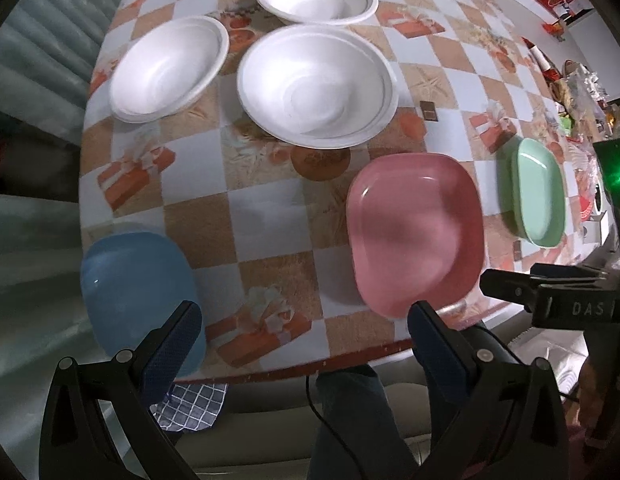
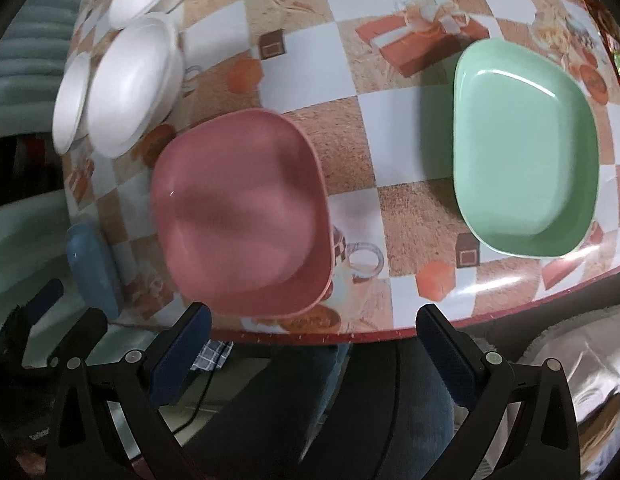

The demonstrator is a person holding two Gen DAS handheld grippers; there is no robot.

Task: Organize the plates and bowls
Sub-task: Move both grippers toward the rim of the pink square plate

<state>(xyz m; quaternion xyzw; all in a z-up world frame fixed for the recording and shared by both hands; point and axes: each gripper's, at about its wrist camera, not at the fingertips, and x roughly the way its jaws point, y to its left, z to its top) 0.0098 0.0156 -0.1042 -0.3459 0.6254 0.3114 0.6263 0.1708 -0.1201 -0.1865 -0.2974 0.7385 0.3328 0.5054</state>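
the pink plate lies close to the near edge of the surface, the green plate toward the near right corner, the blue plate hanging over the near left edge. three white foam bowls sit further back, apart from each other, with bare checked cloth open between them and the plates. in the right view the blue plate shows only as a sliver and the bowls are squeezed at the rim. the left tongs and right tongs both hover off the near edge above dark trouser legs, fingers spread wide, grasping nothing.
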